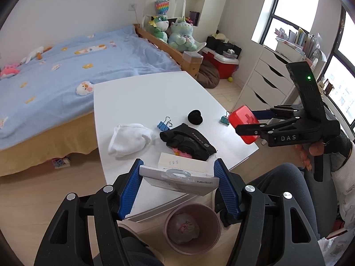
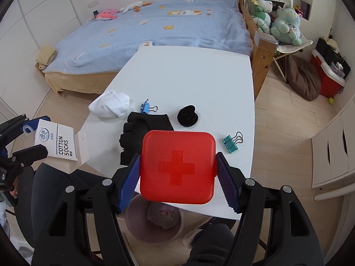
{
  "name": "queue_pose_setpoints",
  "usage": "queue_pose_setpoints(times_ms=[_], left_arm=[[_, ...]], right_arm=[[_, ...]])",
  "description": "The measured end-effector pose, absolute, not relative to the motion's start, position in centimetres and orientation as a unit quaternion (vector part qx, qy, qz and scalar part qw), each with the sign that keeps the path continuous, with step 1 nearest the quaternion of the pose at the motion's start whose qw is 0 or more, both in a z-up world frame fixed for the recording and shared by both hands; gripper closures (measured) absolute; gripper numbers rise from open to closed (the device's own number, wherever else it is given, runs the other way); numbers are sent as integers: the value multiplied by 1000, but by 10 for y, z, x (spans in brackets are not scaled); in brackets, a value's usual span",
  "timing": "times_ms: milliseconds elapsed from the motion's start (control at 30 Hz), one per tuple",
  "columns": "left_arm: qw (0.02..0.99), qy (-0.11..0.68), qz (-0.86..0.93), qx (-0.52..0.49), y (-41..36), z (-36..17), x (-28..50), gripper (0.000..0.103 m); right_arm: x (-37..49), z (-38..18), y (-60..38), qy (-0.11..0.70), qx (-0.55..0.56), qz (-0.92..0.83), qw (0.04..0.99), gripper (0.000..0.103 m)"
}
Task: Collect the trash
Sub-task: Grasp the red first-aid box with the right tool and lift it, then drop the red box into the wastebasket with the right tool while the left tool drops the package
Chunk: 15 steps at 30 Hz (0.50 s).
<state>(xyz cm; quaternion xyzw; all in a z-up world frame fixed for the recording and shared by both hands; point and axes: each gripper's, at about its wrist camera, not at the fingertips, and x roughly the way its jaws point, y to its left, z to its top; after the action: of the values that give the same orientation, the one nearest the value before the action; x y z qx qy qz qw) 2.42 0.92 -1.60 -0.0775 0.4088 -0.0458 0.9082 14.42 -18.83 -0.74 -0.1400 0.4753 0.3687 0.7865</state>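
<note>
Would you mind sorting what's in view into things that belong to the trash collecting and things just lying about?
Job in hand:
- sock packaging, held in left gripper
- red first-aid box, held in right gripper
- pink bin under the table edge

Lying about:
- white socks
- black socks
- blue binder clip
- teal binder clip
- black scrunchie

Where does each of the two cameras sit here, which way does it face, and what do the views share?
Left wrist: on the left gripper, angled down over the white table toward the bed; its blue pads clamp a cotton socks package; the right gripper, a gloved hand and knees show.
Right wrist: on the right gripper, angled down at the table; pads clamp a red first-aid box; the left gripper shows at left.
Shared: both held items, the pink bin, black socks, white socks.
</note>
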Motion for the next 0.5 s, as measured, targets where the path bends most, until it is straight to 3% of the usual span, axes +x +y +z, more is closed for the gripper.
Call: queue_pose_setpoints(times_ms=[500], left_arm=[[910,403,-53,-78,-15,-12,-3,39]], right_arm=[[71,18,-217,439,-140,400,792,37]])
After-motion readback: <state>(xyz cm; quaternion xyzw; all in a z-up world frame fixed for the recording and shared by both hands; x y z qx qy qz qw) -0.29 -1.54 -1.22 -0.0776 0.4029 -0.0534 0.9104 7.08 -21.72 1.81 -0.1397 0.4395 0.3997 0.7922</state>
